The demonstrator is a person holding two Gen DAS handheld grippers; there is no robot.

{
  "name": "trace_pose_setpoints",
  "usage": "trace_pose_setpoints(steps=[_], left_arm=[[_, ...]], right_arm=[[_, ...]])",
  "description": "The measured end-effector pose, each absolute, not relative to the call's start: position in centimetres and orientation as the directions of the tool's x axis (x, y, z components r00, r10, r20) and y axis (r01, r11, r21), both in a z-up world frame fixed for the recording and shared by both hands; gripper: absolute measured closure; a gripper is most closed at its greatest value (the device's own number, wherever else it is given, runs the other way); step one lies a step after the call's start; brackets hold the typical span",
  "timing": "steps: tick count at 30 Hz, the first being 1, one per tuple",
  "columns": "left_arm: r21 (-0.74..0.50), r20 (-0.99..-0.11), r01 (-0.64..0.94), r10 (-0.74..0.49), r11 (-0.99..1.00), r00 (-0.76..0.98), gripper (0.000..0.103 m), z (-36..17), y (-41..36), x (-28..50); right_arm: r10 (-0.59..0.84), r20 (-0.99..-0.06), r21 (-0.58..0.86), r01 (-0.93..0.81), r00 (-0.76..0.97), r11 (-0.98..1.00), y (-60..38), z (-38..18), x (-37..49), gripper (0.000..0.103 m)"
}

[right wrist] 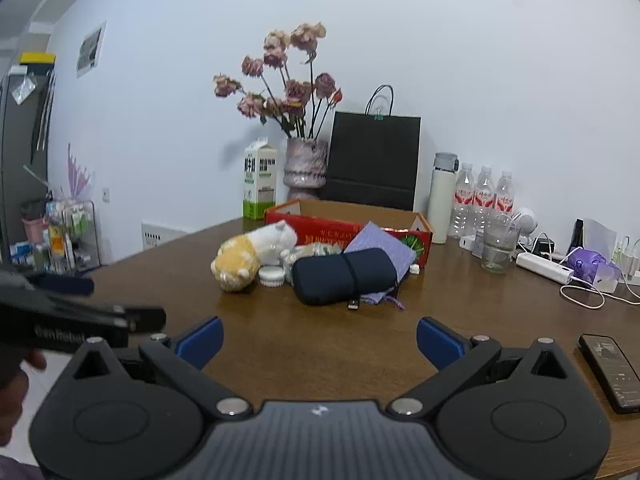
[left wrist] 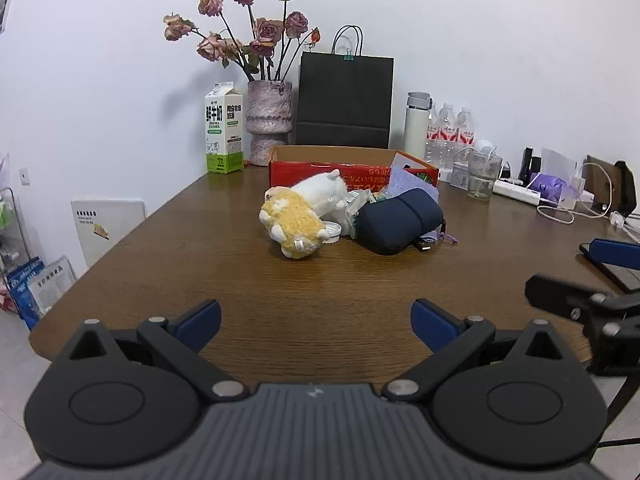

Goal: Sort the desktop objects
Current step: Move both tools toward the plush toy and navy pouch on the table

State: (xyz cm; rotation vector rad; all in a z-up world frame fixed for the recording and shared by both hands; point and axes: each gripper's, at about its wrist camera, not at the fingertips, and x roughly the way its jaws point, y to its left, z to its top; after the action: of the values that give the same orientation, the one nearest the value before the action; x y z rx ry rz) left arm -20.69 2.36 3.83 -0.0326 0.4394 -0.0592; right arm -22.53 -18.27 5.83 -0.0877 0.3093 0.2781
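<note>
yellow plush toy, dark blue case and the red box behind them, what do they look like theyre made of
Yellow plush toy: soft, fuzzy pile fabric, judging by its nubby, matte surface.
Dark blue case: smooth woven fabric over a padded or semi-rigid shell, probably; it is matte with rounded edges and a thin band around it.
Red box: cardboard, printed glossy red outside, plain brown inside.

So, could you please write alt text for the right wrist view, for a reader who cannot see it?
The open right gripper hovers empty over a brown wooden table, facing a heap of a yellow plush toy, a navy pouch and a small white jar. Behind the heap stands a red cardboard box; a phone lies at right.
</note>
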Motion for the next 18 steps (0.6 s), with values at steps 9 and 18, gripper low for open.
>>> trace_pose_setpoints(steps=[9,18], left_arm=[[-0.050,-0.424,0.033,-0.051,0.998,0.904,0.000,3.8,2.8,-20.3],[-0.050,-0.445,0.036,-0.054,0.998,0.894,0.000,3.6,2.6,-18.4]], right_arm=[[0.218,-0.276,0.063,-0.209,0.936,0.976,-20.8,6.2,-21.7,0.000],[0.179,-0.348,-0.035,-0.203,0.920,0.978,-18.6,4.2,-19.5,0.000]])
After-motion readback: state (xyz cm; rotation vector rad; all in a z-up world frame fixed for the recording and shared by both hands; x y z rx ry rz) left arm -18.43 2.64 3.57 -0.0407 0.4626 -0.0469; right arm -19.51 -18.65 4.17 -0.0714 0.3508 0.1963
